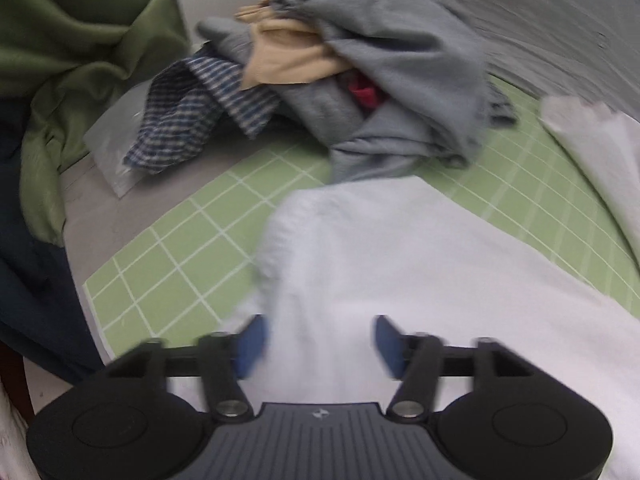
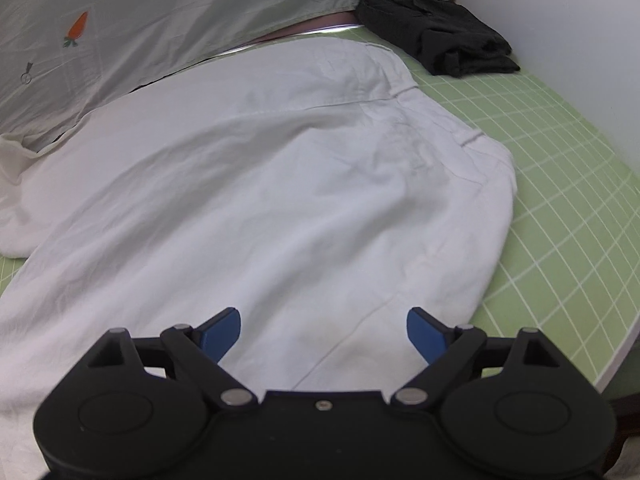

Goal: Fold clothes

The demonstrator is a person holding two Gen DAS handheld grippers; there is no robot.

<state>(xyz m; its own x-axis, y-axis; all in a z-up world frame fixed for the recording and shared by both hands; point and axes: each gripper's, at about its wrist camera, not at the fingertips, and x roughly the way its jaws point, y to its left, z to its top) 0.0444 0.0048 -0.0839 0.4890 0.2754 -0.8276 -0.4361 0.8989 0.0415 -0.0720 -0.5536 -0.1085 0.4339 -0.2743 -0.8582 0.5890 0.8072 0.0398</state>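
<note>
We see both fisheye views from low, close above the white cotton garment (image 1: 400,264) (image 2: 260,200) on the green gridded mat (image 1: 168,256) (image 2: 560,184), which they share. Our left view faces the grey clothes pile (image 1: 380,60), our right a person's pale shirt (image 2: 180,20).

Left gripper (image 1: 318,346) hovers with its jaws spread wide, blue pads (image 1: 252,346) well apart and gripping nothing, the view smeared by blur. Right gripper (image 2: 323,336) is just as wide, blue fingertips (image 2: 222,334) apart and empty, black linkage arms splayed to either side.
</note>
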